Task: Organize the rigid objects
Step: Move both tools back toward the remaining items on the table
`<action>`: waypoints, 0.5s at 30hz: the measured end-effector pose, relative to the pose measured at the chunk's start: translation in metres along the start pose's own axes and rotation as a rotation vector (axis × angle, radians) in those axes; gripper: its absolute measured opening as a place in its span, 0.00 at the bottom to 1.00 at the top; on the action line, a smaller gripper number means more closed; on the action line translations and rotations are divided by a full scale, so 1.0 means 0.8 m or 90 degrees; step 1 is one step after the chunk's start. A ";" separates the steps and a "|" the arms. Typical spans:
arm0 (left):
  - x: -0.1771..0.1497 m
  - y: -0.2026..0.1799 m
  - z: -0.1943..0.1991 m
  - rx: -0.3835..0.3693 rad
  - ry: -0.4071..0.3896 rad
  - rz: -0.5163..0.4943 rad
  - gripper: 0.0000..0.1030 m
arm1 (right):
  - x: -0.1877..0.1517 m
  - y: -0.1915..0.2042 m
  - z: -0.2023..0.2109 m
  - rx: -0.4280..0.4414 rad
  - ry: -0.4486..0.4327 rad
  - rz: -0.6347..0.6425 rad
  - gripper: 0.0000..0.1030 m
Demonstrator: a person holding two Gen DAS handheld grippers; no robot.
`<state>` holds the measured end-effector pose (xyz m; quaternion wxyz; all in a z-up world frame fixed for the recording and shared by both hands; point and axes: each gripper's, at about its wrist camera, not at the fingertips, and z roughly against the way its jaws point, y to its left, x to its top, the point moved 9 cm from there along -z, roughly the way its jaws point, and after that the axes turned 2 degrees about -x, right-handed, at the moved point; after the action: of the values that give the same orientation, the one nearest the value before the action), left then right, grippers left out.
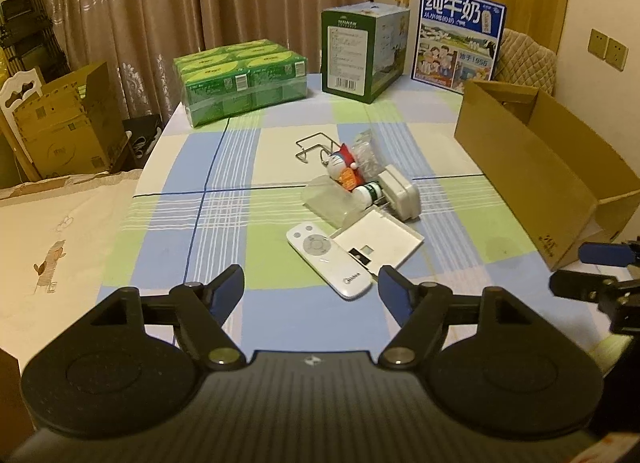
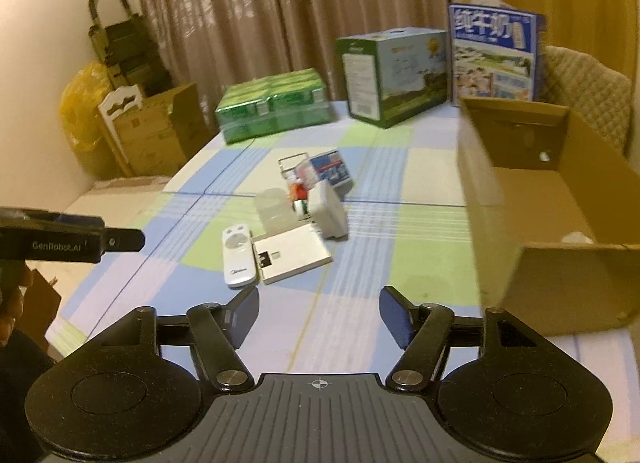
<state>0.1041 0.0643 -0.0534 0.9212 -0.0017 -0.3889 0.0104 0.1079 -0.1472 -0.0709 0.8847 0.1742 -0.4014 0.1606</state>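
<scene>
Two grippers hang over the near edge of the table [image 1: 280, 143], both with jaws spread wide and nothing in them.

Biggest first: the checked tablecloth carries everything. At the right edge sits the open cardboard box [image 1: 560, 167], its mouth turned toward the middle, which I take to be where the clutter should go. Along the far edge stand a blue milk carton pack [image 1: 458, 39], a green box [image 1: 362, 51] and a wrapped green drink pack [image 1: 240, 79].

The small rigid things are heaped near the table's centre: a white flat panel [image 1: 380, 241], a white remote [image 1: 328, 259] touching its left side, a grey-white adapter [image 1: 402, 193] behind them, a clear plastic case [image 1: 328, 201], a cartoon figurine [image 1: 344, 169], and a wire rack [image 1: 316, 147] at the back.

My left gripper [image 1: 312, 291] is nearer the pile: the remote lies just ahead of it, slightly right of the midline, its near end almost between the fingertips. Its long axis runs diagonally, from far-left to near-right, so I would need to twist the wrist to pinch across its narrow width. My right gripper [image 2: 318, 317] sits further off, with the remote ahead and to its left, and the box close on its right, so it suits the drop-off side better.
</scene>
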 end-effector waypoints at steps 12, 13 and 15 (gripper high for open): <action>0.021 0.040 -0.108 -0.001 0.023 -0.011 0.68 | -0.004 0.014 -0.150 0.033 0.054 0.055 0.73; 0.020 0.042 -0.116 -0.004 0.024 -0.012 0.68 | -0.006 0.017 -0.162 0.034 0.058 0.064 0.74; 0.019 0.044 -0.132 -0.012 0.027 -0.012 0.68 | -0.010 0.021 -0.182 0.035 0.065 0.080 0.75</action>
<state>0.1897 0.1000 -0.1170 0.9293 -0.0070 -0.3691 -0.0021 0.1912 -0.0700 -0.1643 0.8871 0.1642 -0.3612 0.2357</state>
